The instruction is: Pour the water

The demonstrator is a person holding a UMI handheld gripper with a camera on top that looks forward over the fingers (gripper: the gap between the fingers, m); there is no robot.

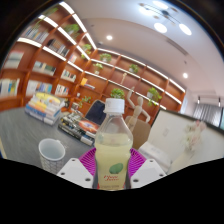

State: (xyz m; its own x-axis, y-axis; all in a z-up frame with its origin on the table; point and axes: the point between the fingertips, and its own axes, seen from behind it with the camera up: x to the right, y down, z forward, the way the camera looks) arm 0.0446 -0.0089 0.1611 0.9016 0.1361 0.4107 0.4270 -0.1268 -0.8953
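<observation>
A clear plastic bottle (113, 148) of pale yellow-green liquid, with a white cap and a green leaf label, stands upright between my fingers. My gripper (112, 165) is shut on the bottle, with the magenta pads (88, 160) pressing on both its sides. To the left, just beyond the left finger, a clear plastic cup (52, 155) stands upright on the grey table (25, 135). The bottle hides whatever lies directly behind it.
The room behind has wooden bookshelves (40, 60) along the left wall. A pile of books and boxes (50, 107) lies on the table further back. A person (97, 110) stands behind the bottle. A white table (185, 135) stretches off to the right.
</observation>
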